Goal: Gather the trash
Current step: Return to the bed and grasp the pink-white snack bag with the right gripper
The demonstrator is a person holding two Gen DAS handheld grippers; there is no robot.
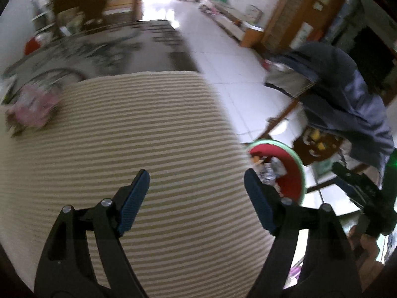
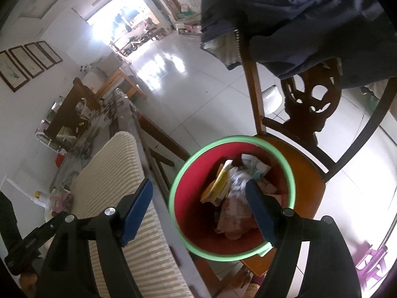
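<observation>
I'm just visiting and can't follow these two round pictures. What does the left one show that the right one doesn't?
Only the left view shows pink wrappers lying clearly on the striped mat, with its open tongs over bare mat. Only the right view looks down into the red bin, showing the paper trash inside, under its own open tongs. Both show mat, bin, chair and blue jacket.

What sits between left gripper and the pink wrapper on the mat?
Left wrist view: only bare striped mat between the open left gripper and the blurred pink wrapper at its far left edge.
</observation>
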